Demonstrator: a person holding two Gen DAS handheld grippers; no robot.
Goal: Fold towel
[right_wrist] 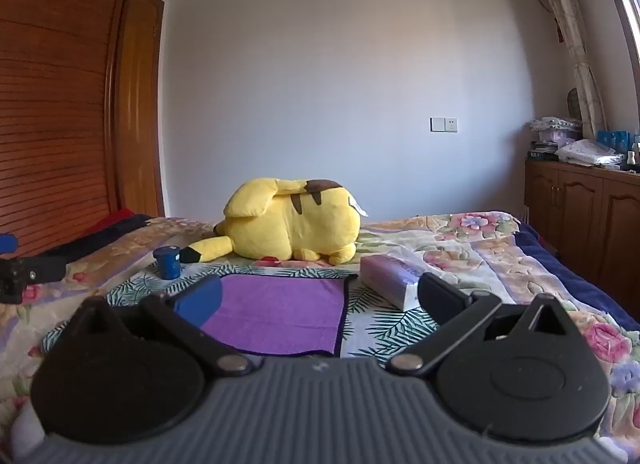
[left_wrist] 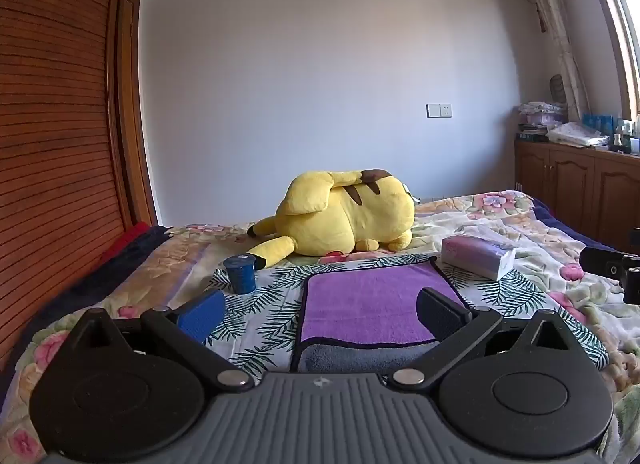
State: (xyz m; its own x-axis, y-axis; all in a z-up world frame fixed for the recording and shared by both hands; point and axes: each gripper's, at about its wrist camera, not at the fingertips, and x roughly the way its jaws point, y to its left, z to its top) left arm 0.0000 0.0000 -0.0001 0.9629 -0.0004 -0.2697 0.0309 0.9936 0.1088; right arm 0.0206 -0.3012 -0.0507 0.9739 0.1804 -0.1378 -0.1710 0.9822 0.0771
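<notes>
A purple towel (left_wrist: 368,304) with a dark border lies flat on a leaf-print cloth on the bed. Its grey underside (left_wrist: 360,358) shows along the near edge in the left wrist view. It also shows in the right wrist view (right_wrist: 280,312). My left gripper (left_wrist: 320,310) is open and empty, held just above the towel's near left part. My right gripper (right_wrist: 318,298) is open and empty, over the towel's near right edge. The right gripper shows at the right edge of the left wrist view (left_wrist: 612,264).
A yellow plush toy (left_wrist: 344,216) lies behind the towel. A blue cup (left_wrist: 240,274) stands at the towel's far left. A tissue pack (left_wrist: 478,256) lies at its far right. A wooden wardrobe (left_wrist: 52,144) is at left, cabinets (left_wrist: 576,184) at right.
</notes>
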